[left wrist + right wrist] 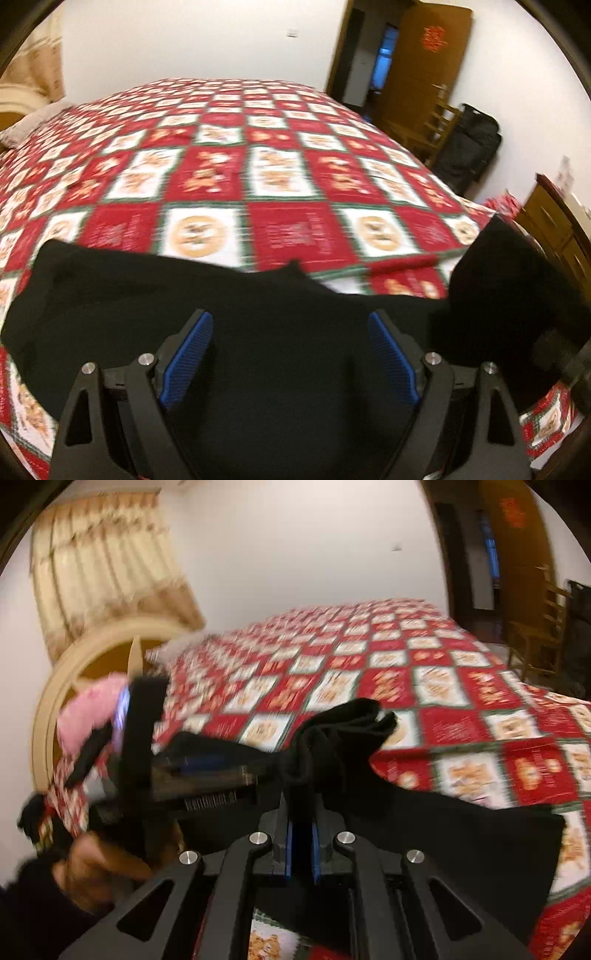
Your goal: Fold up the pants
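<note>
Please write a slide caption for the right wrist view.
Right claw shut on bunched black fabric pants above the red-and-white checked bedspread.

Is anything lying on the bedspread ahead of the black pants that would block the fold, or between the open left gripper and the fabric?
Nothing visible does. The left gripper stands open directly over the black pants, with only fabric between its pads. The right gripper is shut on a bunched part. The bedspread ahead shows nothing on it.

Both grippers [290, 325] [301, 812] are black, with blue ribbed pads [192, 354] and silver screws [258, 837].
</note>
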`<move>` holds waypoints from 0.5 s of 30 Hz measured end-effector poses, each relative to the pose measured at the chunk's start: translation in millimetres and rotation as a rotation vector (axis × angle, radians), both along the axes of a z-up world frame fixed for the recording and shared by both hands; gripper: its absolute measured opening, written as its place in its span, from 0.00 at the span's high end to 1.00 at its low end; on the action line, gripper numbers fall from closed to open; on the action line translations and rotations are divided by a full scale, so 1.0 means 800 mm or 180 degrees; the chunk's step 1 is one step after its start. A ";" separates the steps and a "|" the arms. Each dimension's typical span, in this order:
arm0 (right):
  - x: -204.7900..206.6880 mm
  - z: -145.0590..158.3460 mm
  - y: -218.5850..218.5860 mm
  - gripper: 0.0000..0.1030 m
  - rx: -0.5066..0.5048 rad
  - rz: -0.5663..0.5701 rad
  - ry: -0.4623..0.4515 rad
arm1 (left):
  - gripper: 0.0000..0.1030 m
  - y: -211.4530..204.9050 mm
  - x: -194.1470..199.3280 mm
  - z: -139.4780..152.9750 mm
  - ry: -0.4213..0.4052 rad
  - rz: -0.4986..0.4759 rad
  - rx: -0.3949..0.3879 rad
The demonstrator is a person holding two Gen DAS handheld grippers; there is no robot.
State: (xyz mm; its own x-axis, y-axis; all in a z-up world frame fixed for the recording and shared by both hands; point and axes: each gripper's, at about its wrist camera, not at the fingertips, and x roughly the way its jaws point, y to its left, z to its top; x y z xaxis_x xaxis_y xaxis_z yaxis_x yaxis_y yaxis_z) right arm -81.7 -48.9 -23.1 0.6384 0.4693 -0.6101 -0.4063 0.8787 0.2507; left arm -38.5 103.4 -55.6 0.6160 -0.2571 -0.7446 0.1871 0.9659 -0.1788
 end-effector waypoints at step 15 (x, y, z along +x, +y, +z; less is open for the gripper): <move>-0.010 -0.079 0.074 0.53 -0.0864 0.0401 0.0054 | 0.14 0.038 0.008 -0.027 0.0120 0.0111 -0.0033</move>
